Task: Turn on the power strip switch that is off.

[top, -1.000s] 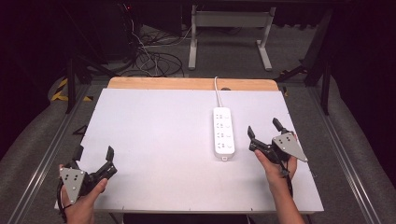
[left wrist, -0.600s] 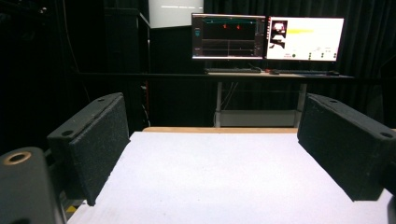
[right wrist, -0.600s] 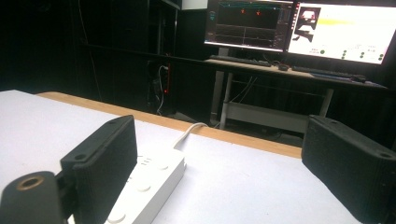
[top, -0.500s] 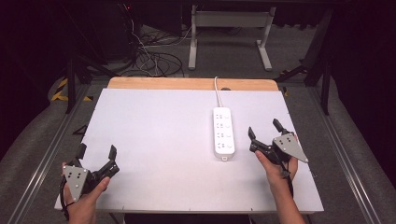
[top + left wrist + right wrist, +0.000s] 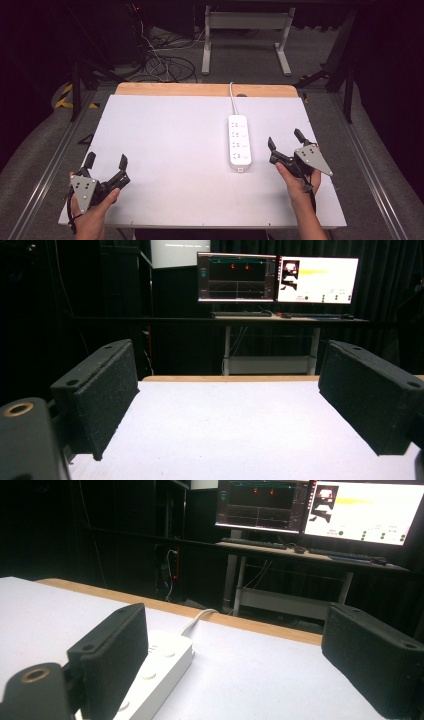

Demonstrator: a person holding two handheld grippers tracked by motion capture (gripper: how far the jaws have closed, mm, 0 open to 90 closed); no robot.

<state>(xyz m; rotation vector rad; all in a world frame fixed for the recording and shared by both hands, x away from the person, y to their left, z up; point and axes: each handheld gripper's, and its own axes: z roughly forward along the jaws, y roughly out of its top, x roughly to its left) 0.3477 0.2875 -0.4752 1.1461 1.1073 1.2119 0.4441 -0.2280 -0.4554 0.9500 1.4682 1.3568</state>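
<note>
Left gripper point(image 5: 106, 164): near-left corner of white table point(image 5: 165, 150), jaws wide apart, holding nothing. Right gripper point(image 5: 285, 142): near-right, jaws wide apart, holding nothing. Power strip point(image 5: 239, 141) lies flat just left of the right gripper, lengthwise away from the person, not touching; its cord point(image 5: 233, 97) runs to the far edge.

- Both tongs are matte black, and each has two chunky rectangular jaws with a slightly grainy, foam-like face.
- Left tongs point(image 5: 105, 162) carry a grey three-cornered plate on top, dotted with small dark screw holes.
- Right tongs point(image 5: 285, 141) have the same grey plate with a couple of holes.
- In the gripper views each jaw has small round holes along its top edge, plus a brass-ringed hole on the body at the bottom left.
- A thin black cable runs down by each wrist.
- Forearms look bare, no sleeves in view.
</note>
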